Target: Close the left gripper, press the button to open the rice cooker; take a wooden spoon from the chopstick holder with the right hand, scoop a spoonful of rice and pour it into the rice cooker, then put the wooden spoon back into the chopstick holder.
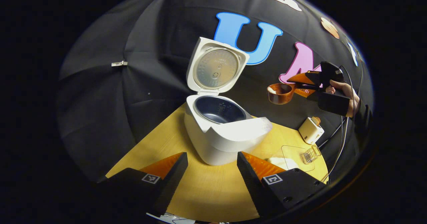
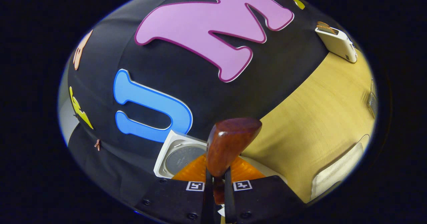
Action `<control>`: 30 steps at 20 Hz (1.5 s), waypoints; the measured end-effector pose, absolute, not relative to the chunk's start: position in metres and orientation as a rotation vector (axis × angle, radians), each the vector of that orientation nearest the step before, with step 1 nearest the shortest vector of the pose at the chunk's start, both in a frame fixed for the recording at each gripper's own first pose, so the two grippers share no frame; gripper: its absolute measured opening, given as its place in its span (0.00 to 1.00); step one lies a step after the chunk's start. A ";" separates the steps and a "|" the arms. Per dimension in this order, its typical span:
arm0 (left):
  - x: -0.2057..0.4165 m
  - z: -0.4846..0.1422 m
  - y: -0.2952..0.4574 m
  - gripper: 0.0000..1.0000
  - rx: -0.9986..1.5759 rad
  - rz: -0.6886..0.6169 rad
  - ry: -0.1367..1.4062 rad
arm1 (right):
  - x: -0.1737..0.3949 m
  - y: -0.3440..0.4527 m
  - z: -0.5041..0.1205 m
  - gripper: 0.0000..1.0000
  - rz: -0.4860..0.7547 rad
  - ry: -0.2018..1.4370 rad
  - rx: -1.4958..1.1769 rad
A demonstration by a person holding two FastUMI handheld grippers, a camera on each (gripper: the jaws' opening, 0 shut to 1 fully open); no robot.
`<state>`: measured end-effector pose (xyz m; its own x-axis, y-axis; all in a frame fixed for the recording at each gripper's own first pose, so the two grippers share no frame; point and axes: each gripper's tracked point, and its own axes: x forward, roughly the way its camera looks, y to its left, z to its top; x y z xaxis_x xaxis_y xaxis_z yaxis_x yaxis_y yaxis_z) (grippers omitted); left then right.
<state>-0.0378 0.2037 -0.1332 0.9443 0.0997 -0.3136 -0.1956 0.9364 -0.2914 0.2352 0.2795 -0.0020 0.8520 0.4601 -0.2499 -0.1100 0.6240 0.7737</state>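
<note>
The white rice cooker (image 1: 227,137) stands on the wooden table (image 1: 203,190) with its lid (image 1: 215,67) raised and its dark inner pot (image 1: 218,109) showing. My left gripper (image 1: 211,174) is open in front of it, with nothing between the fingers. To the upper right, a hand (image 1: 348,95) holds my right gripper (image 1: 297,85), shut on the handle of a brown wooden spoon (image 1: 280,93) with white rice in its bowl, in the air to the right of the pot. In the right gripper view the spoon (image 2: 230,144) sticks out from the right gripper (image 2: 218,175), over the lid (image 2: 180,155).
A small white chopstick holder (image 1: 311,129) stands at the table's right rear, also the chopstick holder (image 2: 337,44). A clear container with white rice (image 1: 293,157) and a wire clasp lies right of the cooker, seen too as the container (image 2: 340,167). Cables (image 1: 340,140) hang at the right edge.
</note>
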 end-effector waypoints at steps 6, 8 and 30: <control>-0.041 -0.142 0.234 0.96 -0.363 0.230 0.309 | 0.271 0.346 -0.025 0.16 0.400 0.450 0.698; -0.042 -0.146 0.242 0.96 -0.376 0.246 0.312 | 0.280 0.363 -0.036 0.16 0.413 0.441 0.628; -0.034 -0.161 0.263 0.96 -0.462 0.293 0.294 | 0.254 0.450 -0.096 0.16 0.667 0.180 -0.295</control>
<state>-0.0340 0.2629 -0.1606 0.9166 0.2089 -0.3408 -0.3402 0.8553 -0.3909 0.2544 0.4500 -0.0959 0.7726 0.5804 -0.2574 -0.6310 0.7466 -0.2106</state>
